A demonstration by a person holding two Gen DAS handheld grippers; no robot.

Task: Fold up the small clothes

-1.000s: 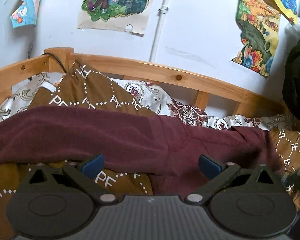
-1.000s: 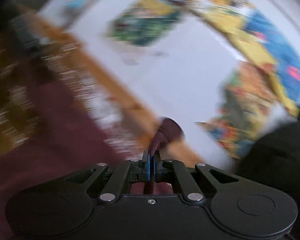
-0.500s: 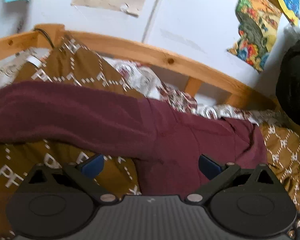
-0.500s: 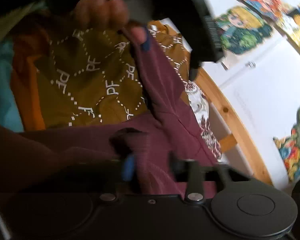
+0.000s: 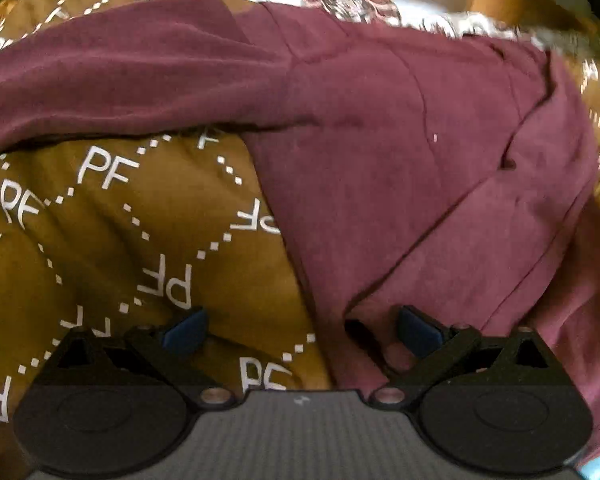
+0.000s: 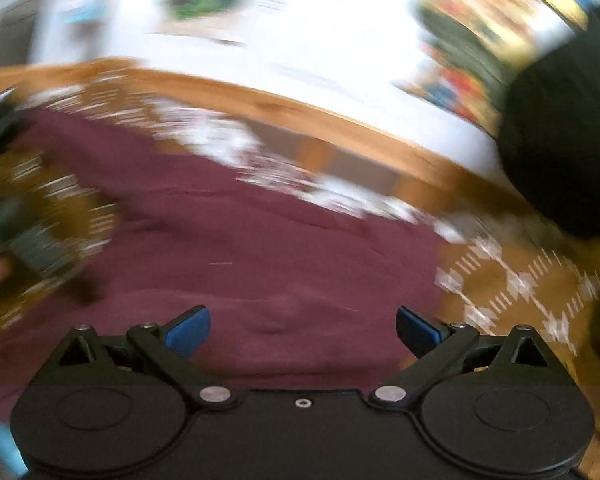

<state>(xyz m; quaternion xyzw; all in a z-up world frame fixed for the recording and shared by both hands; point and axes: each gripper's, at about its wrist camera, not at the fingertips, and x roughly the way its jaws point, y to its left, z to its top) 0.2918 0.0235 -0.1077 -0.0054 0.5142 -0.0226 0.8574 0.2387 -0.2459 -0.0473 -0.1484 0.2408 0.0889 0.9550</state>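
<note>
The dark red cloth (image 5: pixel 380 160) lies spread on the brown bed cover (image 5: pixel 100 240). The left gripper (image 5: pixel 300 330) tips down over its edge, fingers wide, nothing pinched. The right gripper (image 6: pixel 302 330) points across the cloth, fingers opening wide, nothing held between them.

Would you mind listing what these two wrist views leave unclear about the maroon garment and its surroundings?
- Maroon garment, left wrist view: its ends run past the left and right edges, so its type is unclear.
- Its near hem, both views: hidden behind the left gripper and the right gripper, whose jaws are opening, empty.
- Wall posters, right wrist view: smeared by motion blur.
- Dark bulk, right wrist view: cut off, unidentifiable.
</note>
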